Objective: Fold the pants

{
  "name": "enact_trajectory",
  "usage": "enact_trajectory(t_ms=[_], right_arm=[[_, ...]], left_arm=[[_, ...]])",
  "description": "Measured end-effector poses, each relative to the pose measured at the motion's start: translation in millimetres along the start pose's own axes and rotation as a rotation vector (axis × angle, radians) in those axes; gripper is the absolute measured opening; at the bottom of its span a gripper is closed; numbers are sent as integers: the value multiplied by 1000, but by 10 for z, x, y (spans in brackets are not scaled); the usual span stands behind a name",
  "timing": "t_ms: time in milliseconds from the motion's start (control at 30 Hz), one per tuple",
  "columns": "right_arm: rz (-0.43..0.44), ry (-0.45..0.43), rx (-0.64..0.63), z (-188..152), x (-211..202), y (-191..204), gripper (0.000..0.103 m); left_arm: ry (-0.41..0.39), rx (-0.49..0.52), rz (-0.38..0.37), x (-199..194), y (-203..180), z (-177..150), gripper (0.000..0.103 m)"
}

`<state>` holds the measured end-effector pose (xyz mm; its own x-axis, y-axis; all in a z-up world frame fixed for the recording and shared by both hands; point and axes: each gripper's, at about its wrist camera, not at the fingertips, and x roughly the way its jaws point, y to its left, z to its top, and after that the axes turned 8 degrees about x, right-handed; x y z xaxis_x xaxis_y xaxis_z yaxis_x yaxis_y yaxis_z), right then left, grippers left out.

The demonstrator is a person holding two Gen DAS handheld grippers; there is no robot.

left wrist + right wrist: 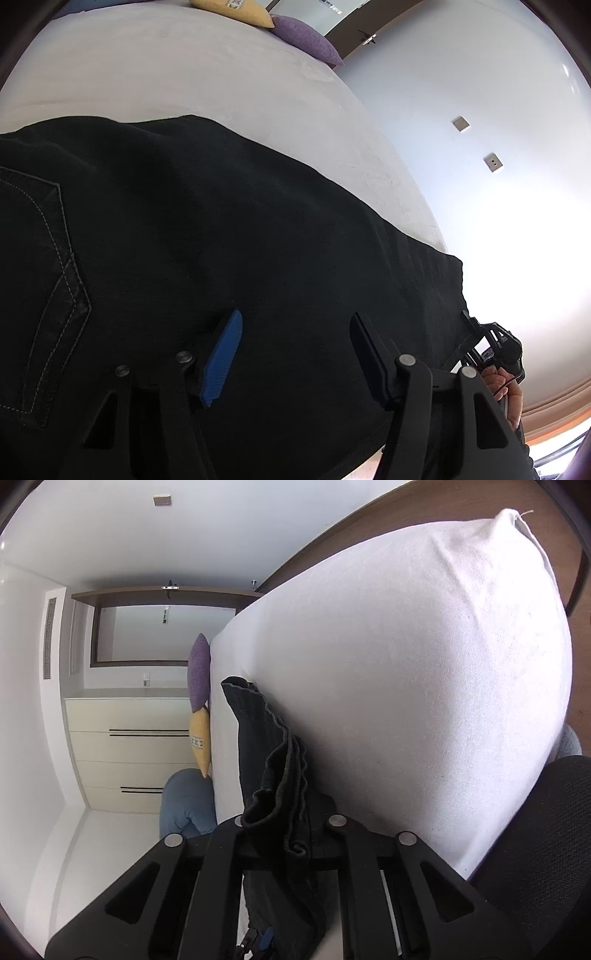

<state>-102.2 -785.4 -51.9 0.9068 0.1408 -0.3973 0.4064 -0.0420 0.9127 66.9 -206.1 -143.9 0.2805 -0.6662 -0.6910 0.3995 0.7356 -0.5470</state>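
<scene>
Pants (229, 229) lie along the bed's (184, 74) near edge — your left gripper (295, 332) gapes wide above them, your right gripper (280, 812) pinches their bunched hem.

The black denim pants with pale contrast stitching (229, 229) lie spread flat directly beneath and ahead of the left gripper (295, 354), a stitched back pocket off to its left side. In the right wrist view, a bunched, layered hem end of the pants (273, 760) stands up out of the right gripper (284, 834), pinched between its fingers.
</scene>
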Motion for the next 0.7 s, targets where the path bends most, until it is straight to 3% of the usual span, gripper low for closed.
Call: enact_trajectory(t_ms=[200, 333, 367, 433, 500, 533, 600, 700], right_arm=[[-140, -47, -219, -153, 76, 435, 7], [-201, -32, -538, -624, 160, 1045, 6], [-219, -18, -645, -834, 182, 1189, 6], [-256, 40, -912, -1432, 347, 1445, 6], [-305, 88, -1141, -1988, 485, 1475, 6], [-349, 106, -1265, -2272, 612, 1428, 6], [-414, 158, -1388, -2613, 853, 1264, 6], [-464, 201, -1450, -2832, 1013, 1056, 6]], left_arm=[[-9, -38, -11, -51, 102, -6, 49], [-2, -41, -1, -91, 85, 32, 50], [0, -39, 7, -99, 62, 51, 52], [-6, -48, -12, -110, 25, 83, 72], [-18, -59, -53, -121, -35, 124, 83], [-21, -65, -83, -121, -75, 151, 84], [-14, -69, -131, -96, -153, 200, 87], [8, -74, -180, -12, -241, 268, 88]])
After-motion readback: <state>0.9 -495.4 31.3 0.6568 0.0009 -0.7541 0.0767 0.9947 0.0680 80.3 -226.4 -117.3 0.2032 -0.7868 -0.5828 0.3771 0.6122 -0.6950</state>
